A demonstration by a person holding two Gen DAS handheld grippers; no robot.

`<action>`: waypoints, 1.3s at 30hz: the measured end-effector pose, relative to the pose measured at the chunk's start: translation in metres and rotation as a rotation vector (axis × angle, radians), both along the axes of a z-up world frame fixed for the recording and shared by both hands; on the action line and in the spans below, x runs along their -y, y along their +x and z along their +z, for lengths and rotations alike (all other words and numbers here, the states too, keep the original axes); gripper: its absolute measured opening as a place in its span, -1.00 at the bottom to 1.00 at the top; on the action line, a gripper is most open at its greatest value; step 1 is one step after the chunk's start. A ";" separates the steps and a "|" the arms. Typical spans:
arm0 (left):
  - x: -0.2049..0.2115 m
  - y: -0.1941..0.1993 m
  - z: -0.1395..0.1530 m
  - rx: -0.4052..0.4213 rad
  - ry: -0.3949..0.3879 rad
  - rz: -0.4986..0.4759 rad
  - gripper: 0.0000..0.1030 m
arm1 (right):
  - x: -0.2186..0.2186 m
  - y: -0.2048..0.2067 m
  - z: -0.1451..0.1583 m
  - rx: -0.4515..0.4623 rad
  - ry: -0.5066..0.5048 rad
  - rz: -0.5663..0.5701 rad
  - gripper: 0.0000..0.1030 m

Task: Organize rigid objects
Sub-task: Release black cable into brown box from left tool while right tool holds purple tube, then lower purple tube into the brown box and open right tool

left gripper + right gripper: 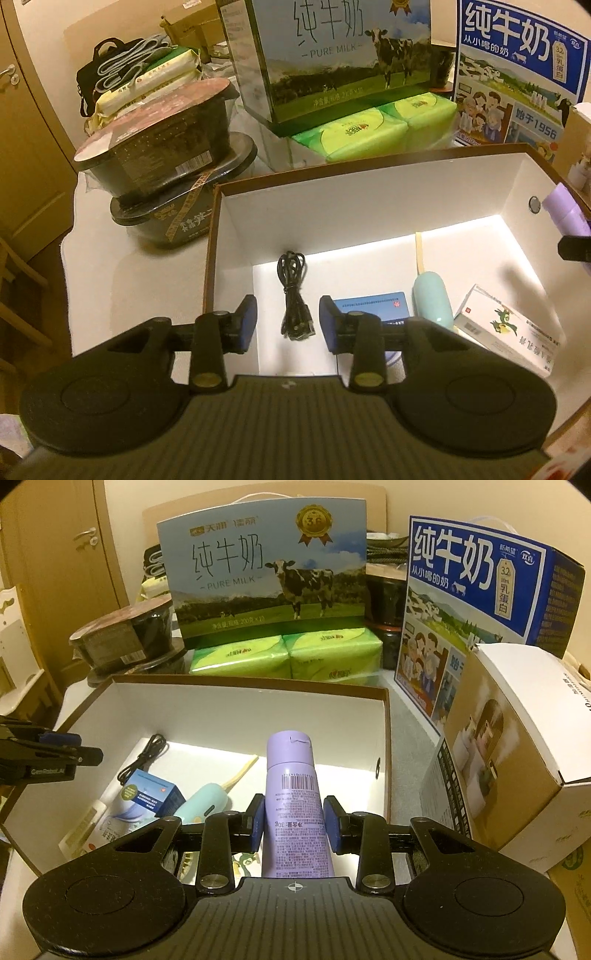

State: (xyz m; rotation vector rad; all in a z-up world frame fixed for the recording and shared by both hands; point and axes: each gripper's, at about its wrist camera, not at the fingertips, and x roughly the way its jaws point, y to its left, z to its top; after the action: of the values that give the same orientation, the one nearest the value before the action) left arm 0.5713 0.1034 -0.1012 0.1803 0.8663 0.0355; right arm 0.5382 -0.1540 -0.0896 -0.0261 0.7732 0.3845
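Two risks stand out. The right gripper (pixel 293 825) has its jaws pinching a purple bottle (pixel 295 805) partway along its body, cap pointing forward, held above the right-hand part of the open box (pixel 251 698). The grip looks off-centre: one pad sits flat on the bottle while the other seems to touch only its edge, so the smooth round body could roll or slide out if the hand tilts or the squeeze eases before the bottle is low. Dropped from this height, it would likely land on the mint-green device (pixel 207 801) or the small blue carton (pixel 153 790) lying on the floor of the box, knocking them out of line.

Space is the second worry. From the left wrist view, a black cable (pixel 293 295), a blue card-like pack (pixel 373 304) and a white medicine box (pixel 506 332) already share the floor, leaving free room mainly toward the far wall. Setting the bottle down short of that would pile it on its neighbours.

The left gripper (pixel 288 323) hangs over the near-left part of the box with jaws spread and nothing between them; a careless sweep could snag the cable directly below.
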 end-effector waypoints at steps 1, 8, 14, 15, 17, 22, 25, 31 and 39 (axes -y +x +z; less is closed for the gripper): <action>0.000 -0.002 0.001 0.002 -0.001 -0.003 -0.34 | 0.000 0.000 0.001 0.001 -0.001 -0.001 -0.34; -0.002 -0.017 0.013 0.029 -0.013 -0.007 -0.25 | -0.001 -0.003 0.016 0.099 0.026 -0.028 -0.32; -0.006 -0.037 0.030 0.062 -0.059 -0.007 -0.18 | 0.009 -0.021 0.033 0.130 0.104 -0.045 0.19; -0.006 -0.041 0.034 0.066 -0.065 -0.008 -0.17 | 0.011 -0.025 0.034 0.129 0.118 -0.046 0.24; -0.005 -0.051 0.040 0.075 -0.075 -0.012 -0.16 | 0.015 -0.033 0.034 0.116 0.130 -0.054 0.27; -0.003 -0.079 0.057 0.101 -0.104 -0.022 -0.08 | 0.028 -0.058 0.038 0.098 0.169 -0.068 0.28; -0.004 -0.099 0.067 0.115 -0.132 -0.018 -0.04 | 0.038 -0.075 0.043 0.093 0.200 -0.083 0.29; -0.008 -0.140 0.084 0.145 -0.184 -0.002 -0.03 | 0.059 -0.113 0.056 0.101 0.255 -0.103 0.29; -0.013 -0.199 0.104 0.181 -0.188 0.040 0.07 | 0.076 -0.166 0.067 0.100 0.289 -0.112 0.29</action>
State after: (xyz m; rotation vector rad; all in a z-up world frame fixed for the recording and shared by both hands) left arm 0.3728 0.1160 0.0024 -0.0170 0.6880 0.0074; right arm 0.3724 -0.2297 -0.0228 0.2664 0.6121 0.3827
